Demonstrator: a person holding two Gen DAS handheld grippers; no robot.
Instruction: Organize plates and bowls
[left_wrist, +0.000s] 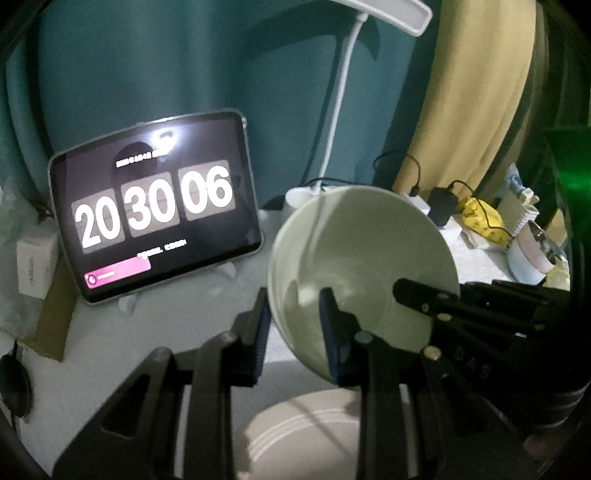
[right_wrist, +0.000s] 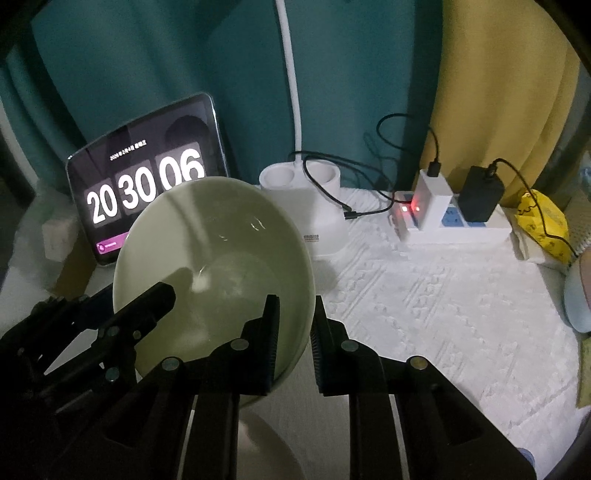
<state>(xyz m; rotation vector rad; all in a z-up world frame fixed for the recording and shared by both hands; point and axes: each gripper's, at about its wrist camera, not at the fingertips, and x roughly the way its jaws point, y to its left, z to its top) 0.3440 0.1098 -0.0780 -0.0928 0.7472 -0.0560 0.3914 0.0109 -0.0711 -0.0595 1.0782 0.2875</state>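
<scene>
A pale green bowl (left_wrist: 354, 258) (right_wrist: 221, 251) hangs tilted above the white tablecloth, held from both sides. My left gripper (left_wrist: 294, 299) is shut on its left rim, one pad inside and one outside the wall. My right gripper (right_wrist: 295, 301) is shut on the opposite rim in the same way. Each wrist view also shows the other gripper reaching into the bowl: the right one (left_wrist: 406, 290) and the left one (right_wrist: 162, 295). Directly below the bowl lies a white plate (left_wrist: 303, 424) (right_wrist: 266, 443), mostly hidden by the fingers.
A tablet (left_wrist: 155, 206) (right_wrist: 147, 184) showing a clock leans against the teal curtain. A white lamp base (right_wrist: 299, 181), a power strip (right_wrist: 458, 221) with chargers and cables, and a yellow packet (right_wrist: 543, 221) line the back. A blue and pink bowl (left_wrist: 532, 254) sits at the right edge.
</scene>
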